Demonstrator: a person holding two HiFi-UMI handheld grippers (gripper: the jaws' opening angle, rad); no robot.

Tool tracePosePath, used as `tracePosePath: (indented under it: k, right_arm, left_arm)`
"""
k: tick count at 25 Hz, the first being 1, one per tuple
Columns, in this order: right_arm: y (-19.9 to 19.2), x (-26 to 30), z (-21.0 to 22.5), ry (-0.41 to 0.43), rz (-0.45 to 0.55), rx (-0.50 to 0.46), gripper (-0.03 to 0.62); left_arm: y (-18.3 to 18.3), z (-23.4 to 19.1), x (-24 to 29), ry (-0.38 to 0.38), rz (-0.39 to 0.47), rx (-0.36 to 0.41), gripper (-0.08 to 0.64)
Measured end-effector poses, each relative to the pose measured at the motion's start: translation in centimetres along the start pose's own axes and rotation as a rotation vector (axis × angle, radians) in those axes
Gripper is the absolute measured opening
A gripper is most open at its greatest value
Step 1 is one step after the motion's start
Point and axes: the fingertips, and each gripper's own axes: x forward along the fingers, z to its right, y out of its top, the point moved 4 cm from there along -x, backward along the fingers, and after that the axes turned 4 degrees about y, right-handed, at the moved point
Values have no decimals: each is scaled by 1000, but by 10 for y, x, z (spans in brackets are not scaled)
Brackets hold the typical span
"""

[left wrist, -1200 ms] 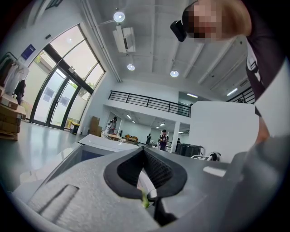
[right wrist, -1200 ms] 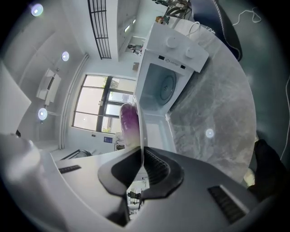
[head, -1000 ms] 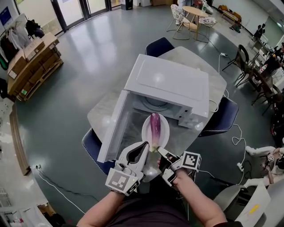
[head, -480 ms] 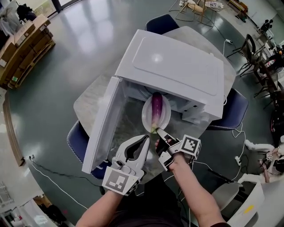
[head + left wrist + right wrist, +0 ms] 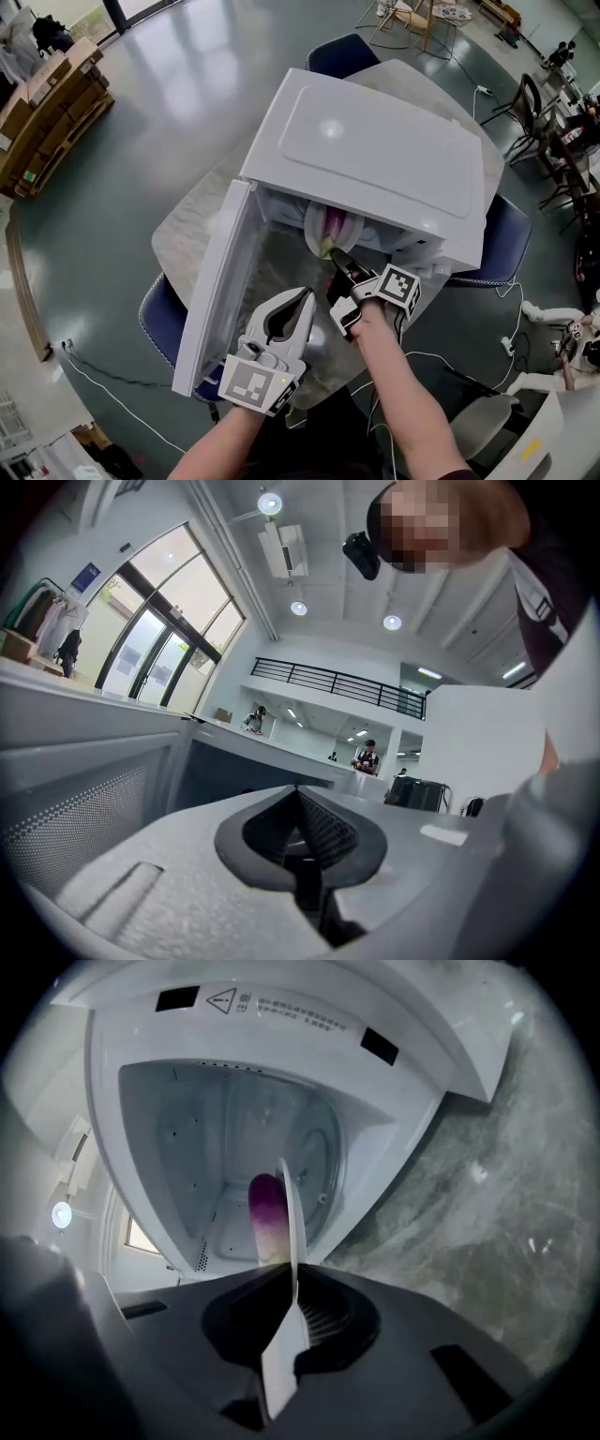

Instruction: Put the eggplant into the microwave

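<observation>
The purple eggplant is lying on a white plate. The plate is sitting right at the mouth of the microwave, with its far half already under the top. The right gripper is pinching the near rim of the plate, with its jaws nearly together on that thin edge. In the right gripper view, the plate is showing edge-on and the eggplant is pointing into the white box.

I think the step now is pushing the plate inside. The next move is calling for a straight, level push, then setting the plate down on the floor of the box and letting go.

The door is standing wide open on the left, so the mouth is free. The plate is looking close to the mouth's side walls and top edge, so it could bump or tip.

The left gripper is hanging near the door, over the counter, with its jaws together and nothing in them.
</observation>
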Motion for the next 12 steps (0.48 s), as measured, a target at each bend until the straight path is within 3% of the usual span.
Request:
tracePosePath:
  k: [8,12]
  right_arm:
    - [18,17,10,-18,25,28,20]
    - [23,26,9,17,39,41,21]
  left_arm:
    - [-2,-9,12,4,4,-6,8]
    - [-2,-13,15,10,1,-4,8]
